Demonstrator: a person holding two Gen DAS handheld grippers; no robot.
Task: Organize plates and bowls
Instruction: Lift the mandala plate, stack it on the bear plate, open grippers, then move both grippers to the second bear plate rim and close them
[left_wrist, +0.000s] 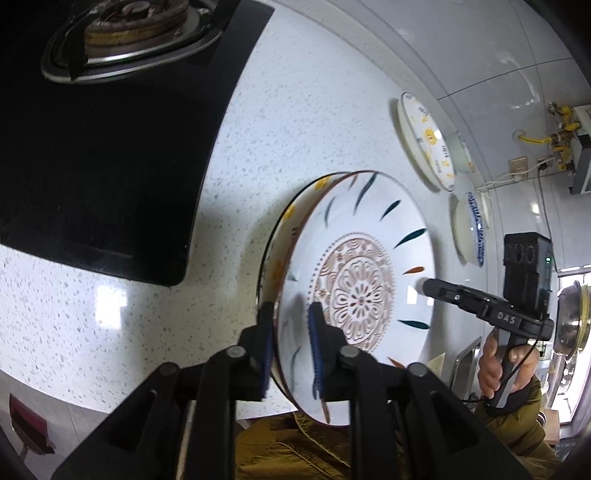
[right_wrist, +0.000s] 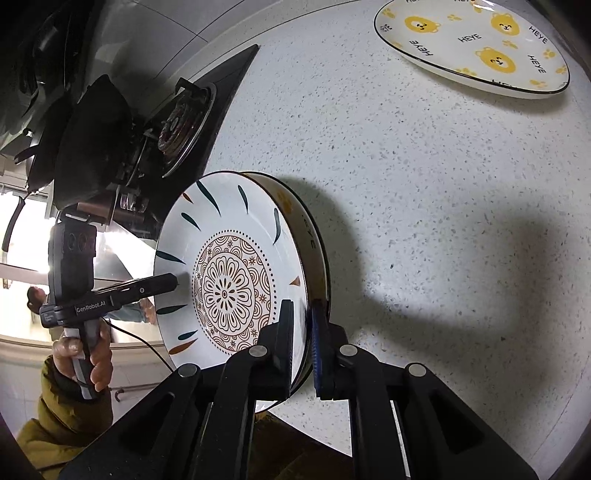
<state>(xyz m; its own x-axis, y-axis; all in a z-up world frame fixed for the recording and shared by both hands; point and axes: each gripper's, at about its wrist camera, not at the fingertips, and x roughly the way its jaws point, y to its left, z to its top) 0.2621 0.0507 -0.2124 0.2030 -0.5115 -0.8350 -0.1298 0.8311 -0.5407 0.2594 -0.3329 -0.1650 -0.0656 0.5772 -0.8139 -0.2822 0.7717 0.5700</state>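
Right wrist view: right gripper (right_wrist: 301, 332) clamps the rim of the stacked floral plate (right_wrist: 229, 280) and bear dish (right_wrist: 306, 229), centre frame above the counter (right_wrist: 443, 184). Left gripper (left_wrist: 291, 332) pinches the opposite rim. Spare bear plate (right_wrist: 476, 48) lies upper right, nearer the right hand.

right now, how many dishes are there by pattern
mandala plate: 1
yellow bear print: 2, the bear dish under the mandala plate and the bear plate lying apart
blue-patterned dish: 1
small yellow-marked dish behind the bear plate, pattern unclear: 1
total: 5
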